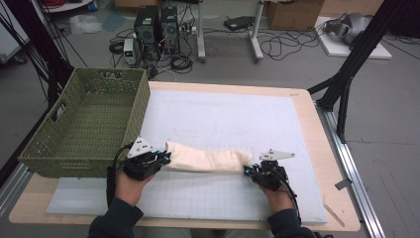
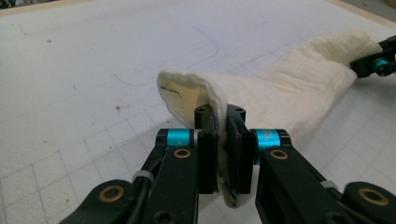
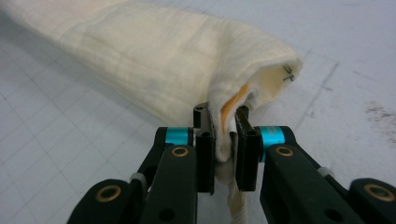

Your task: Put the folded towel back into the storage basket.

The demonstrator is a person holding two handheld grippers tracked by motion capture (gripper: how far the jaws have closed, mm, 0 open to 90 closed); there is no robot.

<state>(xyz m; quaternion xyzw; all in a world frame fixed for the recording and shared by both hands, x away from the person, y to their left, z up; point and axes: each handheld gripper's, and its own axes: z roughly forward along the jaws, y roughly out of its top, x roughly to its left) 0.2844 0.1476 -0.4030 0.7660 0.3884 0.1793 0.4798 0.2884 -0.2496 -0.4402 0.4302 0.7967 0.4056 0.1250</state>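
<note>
A cream cloth (image 1: 205,159), folded into a long band, lies across the white gridded mat (image 1: 223,119) between my two grippers. My left gripper (image 1: 166,157) is shut on the cloth's left end; in the left gripper view the black jaws pinch the cloth's edge (image 2: 219,116) and the band (image 2: 299,88) runs off toward the other gripper (image 2: 377,63). My right gripper (image 1: 247,170) is shut on the right end; in the right gripper view its jaws clamp the bunched layers (image 3: 226,116), where an orange stripe shows in the fold. The cloth (image 3: 154,51) stretches away to the upper left.
A green woven basket (image 1: 84,148) stands on the table's left side, close behind my left hand. The wooden table edge (image 1: 327,148) borders the mat on the right. Computers, cables and a black frame leg (image 1: 346,74) stand on the floor beyond.
</note>
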